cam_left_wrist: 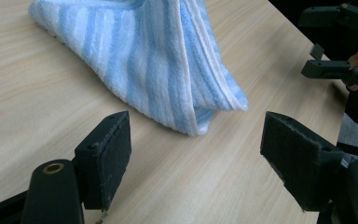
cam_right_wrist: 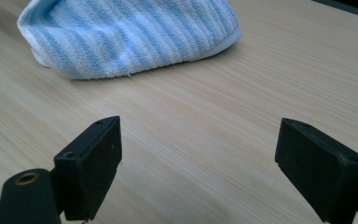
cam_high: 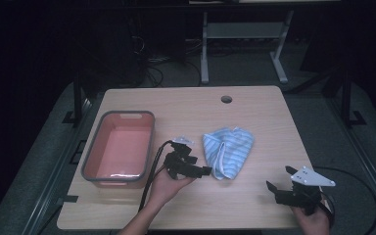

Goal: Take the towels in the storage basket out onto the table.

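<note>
A folded blue-and-white striped towel (cam_high: 228,151) lies on the wooden table (cam_high: 254,112), near its middle. My left gripper (cam_high: 204,171) is open just left of the towel's near corner, with nothing between its jaws. In the left gripper view the towel (cam_left_wrist: 158,60) fills the upper part, its folded corner close ahead of the open gripper (cam_left_wrist: 196,154). My right gripper (cam_high: 270,189) is open near the table's front right edge, apart from the towel. In the right gripper view the towel (cam_right_wrist: 130,37) lies farther ahead of the open gripper (cam_right_wrist: 198,158).
A grey-rimmed pink tub (cam_high: 103,132) stands on the left side of the table, left of my left hand. A cable hole (cam_high: 226,99) sits near the far edge. The right gripper (cam_left_wrist: 345,46) shows at the top right of the left gripper view.
</note>
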The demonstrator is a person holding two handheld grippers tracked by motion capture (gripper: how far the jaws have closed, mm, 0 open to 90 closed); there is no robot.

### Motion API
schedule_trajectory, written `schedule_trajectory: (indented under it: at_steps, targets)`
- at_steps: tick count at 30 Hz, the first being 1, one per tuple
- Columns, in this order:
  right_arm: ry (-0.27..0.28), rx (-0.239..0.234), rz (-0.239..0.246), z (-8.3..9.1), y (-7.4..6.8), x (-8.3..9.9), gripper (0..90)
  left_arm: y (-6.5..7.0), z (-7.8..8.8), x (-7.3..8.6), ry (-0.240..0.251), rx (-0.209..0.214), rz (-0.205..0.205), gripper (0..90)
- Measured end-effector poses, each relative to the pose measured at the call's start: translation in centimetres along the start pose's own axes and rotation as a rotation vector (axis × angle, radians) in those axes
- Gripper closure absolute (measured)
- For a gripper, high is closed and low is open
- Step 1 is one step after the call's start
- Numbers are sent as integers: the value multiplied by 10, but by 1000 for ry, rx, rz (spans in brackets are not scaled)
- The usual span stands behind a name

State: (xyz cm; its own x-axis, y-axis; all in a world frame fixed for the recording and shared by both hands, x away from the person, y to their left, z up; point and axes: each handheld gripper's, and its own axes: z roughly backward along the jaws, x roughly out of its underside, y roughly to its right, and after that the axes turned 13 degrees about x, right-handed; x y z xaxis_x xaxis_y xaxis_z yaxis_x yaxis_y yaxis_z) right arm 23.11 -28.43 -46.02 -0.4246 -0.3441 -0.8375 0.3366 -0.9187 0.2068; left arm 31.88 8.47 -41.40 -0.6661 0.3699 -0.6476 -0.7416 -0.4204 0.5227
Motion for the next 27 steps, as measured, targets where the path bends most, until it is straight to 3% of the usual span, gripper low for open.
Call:
schedule_trajectory:
  at_steps: [10, 27]
  targets:
    - [-7, -2, 8, -1, -1, 0, 142, 2, 2, 14, 2, 30, 6, 233]
    - [-14, -4, 11, -3, -2, 1, 142, 2, 9, 34, -13, 8, -4, 235]
